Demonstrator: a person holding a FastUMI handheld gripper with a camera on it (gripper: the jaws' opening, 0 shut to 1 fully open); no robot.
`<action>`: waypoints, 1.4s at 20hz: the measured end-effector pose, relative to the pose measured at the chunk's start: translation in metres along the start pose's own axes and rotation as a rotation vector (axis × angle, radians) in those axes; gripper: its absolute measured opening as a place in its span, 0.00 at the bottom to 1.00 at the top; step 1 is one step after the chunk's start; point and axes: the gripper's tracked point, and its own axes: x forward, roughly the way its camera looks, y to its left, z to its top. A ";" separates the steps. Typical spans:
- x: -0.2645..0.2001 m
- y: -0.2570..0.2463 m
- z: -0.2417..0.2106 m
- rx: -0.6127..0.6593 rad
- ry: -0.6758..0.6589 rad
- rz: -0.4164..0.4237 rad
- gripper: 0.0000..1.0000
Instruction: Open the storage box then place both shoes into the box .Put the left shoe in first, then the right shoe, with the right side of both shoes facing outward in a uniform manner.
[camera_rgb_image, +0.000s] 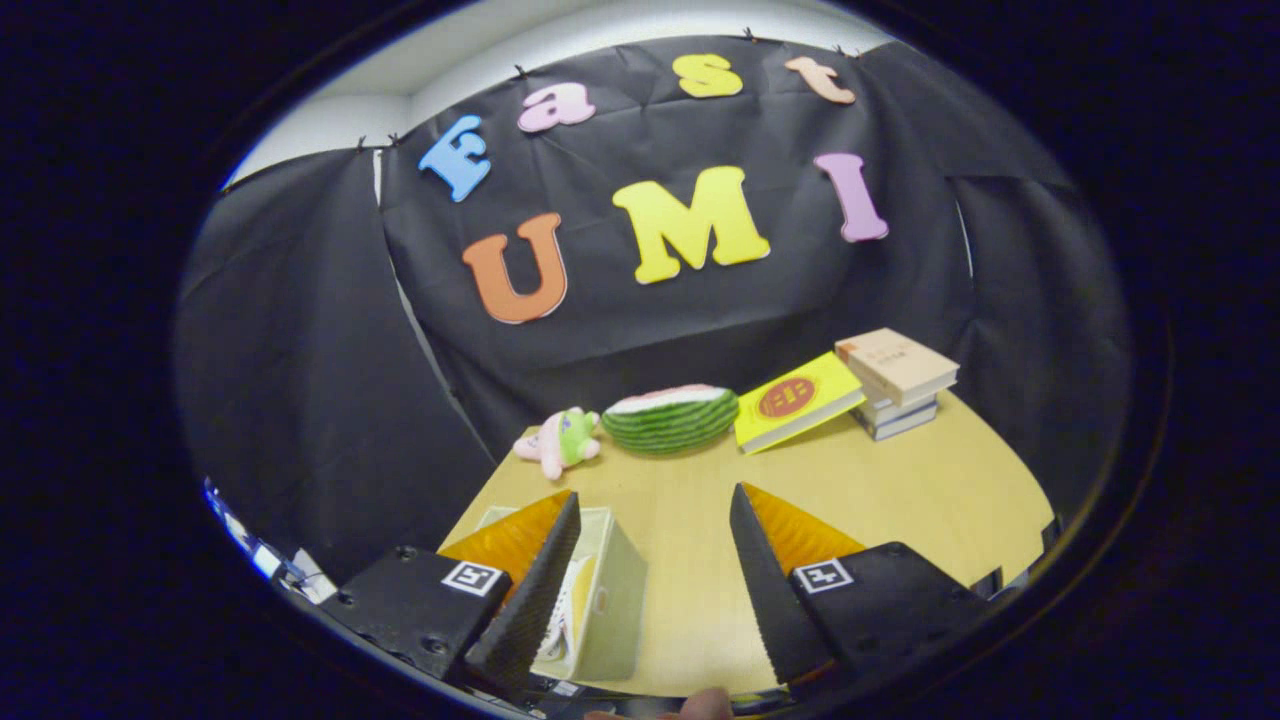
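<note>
My gripper (655, 515) is held above the wooden table (900, 490), open, with nothing between its fingers. Below the left finger (535, 585) sits the pale green storage box (610, 600), partly hidden by that finger. Its top looks open, and something white and yellow shows inside it, too covered to make out. The right finger (765, 580) hangs over bare table.
Beyond the fingers, at the table's far edge, lie a pink and green plush toy (560, 440), a watermelon-slice toy (670, 417), a yellow book (797, 400) leaning on a stack of books (897, 380). A fingertip of a person's hand (700, 705) shows under the gripper.
</note>
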 end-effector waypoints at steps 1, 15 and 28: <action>-0.007 -0.010 0.012 -0.018 -0.057 -0.025 0.95; -0.089 -0.060 0.020 -0.272 -0.377 -0.174 1.00; -0.088 -0.055 0.006 -0.192 -0.383 -0.165 1.00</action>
